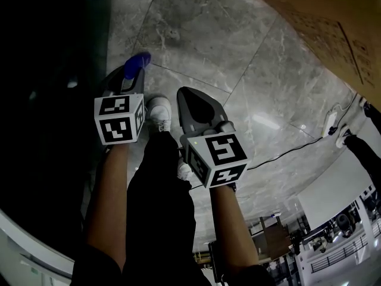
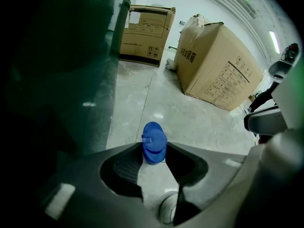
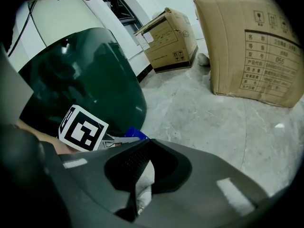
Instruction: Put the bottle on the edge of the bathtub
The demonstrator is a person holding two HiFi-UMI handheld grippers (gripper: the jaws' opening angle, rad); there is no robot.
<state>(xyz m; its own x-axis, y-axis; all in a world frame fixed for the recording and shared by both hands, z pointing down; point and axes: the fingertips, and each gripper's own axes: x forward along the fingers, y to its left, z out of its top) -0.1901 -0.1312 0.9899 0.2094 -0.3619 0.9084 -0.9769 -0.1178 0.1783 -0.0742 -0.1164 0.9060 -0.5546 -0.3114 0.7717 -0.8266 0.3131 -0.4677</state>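
Marble floor [image 1: 238, 52] under left tool [image 2: 154, 147] gripping blue bottle [image 1: 137, 63]; right tool [image 3: 149, 144] closed, empty.

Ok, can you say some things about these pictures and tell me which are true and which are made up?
1. The left gripper is holding the bottle by its blue top. True.
2. The right gripper is holding a bottle too. False: its jaws are together with nothing between them.
3. The bottle already stands on the edge of the dark green bathtub. False: it is in the left gripper, out over the floor.
4. Two cardboard boxes stand on the floor. True.
5. The floor is made of wooden boards. False: it is grey, shiny stone-like tile.
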